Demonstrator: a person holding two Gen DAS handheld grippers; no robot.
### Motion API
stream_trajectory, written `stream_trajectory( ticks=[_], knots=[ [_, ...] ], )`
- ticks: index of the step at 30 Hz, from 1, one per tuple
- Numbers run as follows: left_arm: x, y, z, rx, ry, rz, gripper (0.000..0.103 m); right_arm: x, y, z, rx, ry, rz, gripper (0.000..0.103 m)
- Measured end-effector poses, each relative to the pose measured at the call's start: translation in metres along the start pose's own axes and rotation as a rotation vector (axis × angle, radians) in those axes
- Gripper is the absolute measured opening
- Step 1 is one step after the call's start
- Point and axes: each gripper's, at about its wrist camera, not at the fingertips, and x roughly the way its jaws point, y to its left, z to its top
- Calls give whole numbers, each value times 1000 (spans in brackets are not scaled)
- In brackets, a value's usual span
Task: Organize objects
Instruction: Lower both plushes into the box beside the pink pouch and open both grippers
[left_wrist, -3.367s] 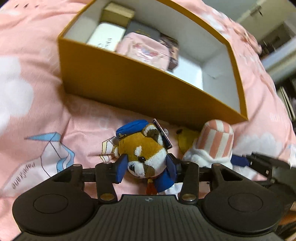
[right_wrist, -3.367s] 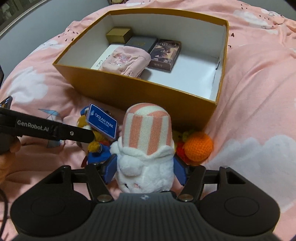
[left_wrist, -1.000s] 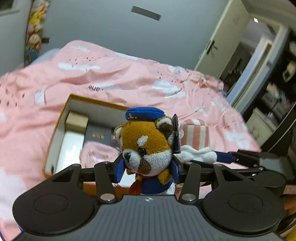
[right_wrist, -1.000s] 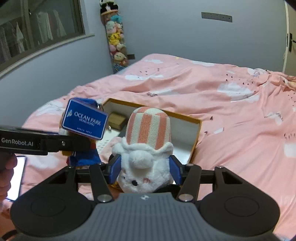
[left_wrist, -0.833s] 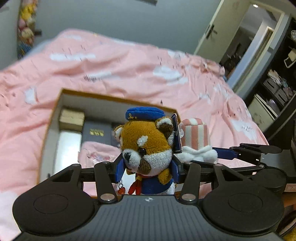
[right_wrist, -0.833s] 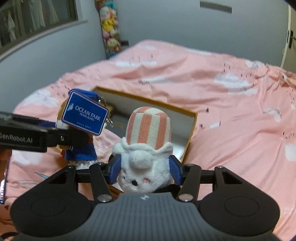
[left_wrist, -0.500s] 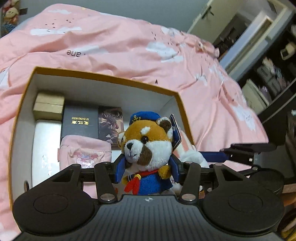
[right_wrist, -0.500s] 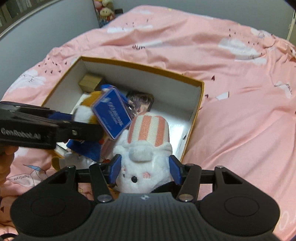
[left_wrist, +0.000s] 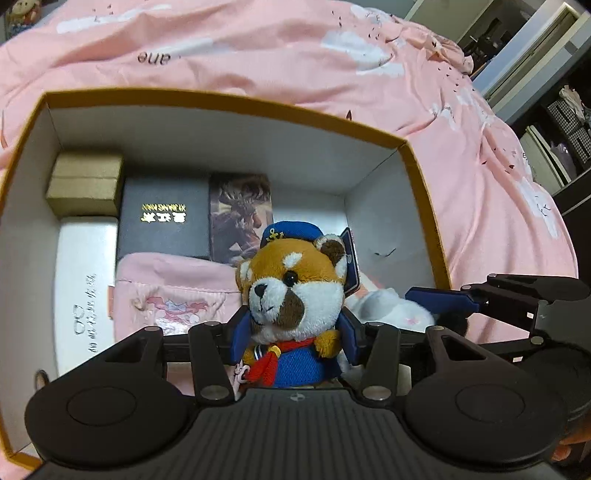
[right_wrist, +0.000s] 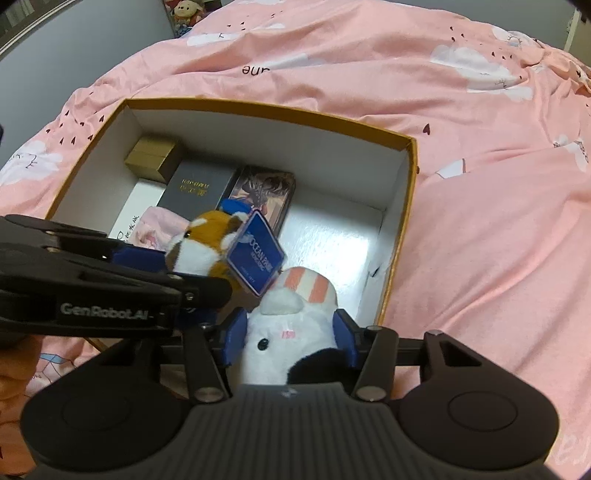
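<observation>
My left gripper (left_wrist: 293, 332) is shut on a red panda plush (left_wrist: 293, 284) with a blue sailor cap and a blue tag (right_wrist: 256, 254), held over the open yellow box (left_wrist: 421, 184). My right gripper (right_wrist: 290, 332) is shut on a white plush with a pink-striped hat (right_wrist: 291, 325), held over the box's near right part, next to the panda. The right gripper's blue finger (left_wrist: 439, 299) and the white plush (left_wrist: 388, 306) show in the left wrist view. The left gripper's body (right_wrist: 92, 288) crosses the right wrist view.
Inside the box (right_wrist: 402, 206) lie a small tan carton (left_wrist: 85, 184), a black case (left_wrist: 162, 218), a picture tin (left_wrist: 240, 210), a white box (left_wrist: 85, 291) and a pink pouch (left_wrist: 173, 295). The box sits on a pink bedspread (right_wrist: 480, 184).
Both grippers have carried their plush toys forward and down from above the bed to over the box interior, tilting downward. Both stay shut on the toys.
</observation>
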Motion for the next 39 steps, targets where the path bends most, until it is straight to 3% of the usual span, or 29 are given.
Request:
stream_trajectory(
  ticks=[8,13,19,23,26,35,39],
  knots=[
    [12,9,-1,-38,57,-8,62,-4,-2,1,-76,-25,22,51],
    [7,3,-8,-10,25,6,63,-23,1,-2,-205,-22,39,50],
    [-19,-1,-16,20,-42,-9,63,-35,3,-7,-334,31,37,40],
    [-23,-6,-20,64,-24,24,41,-25,5,-12,-361,64,33,28],
    [-15,-3,-22,54,5,36,34,-16,4,-12,-356,91,47,12],
    [9,4,-29,12,65,33,28,8,5,-10,-313,139,83,11],
    [10,3,-32,1,57,38,28,8,4,-11,-301,145,82,11]
  ],
)
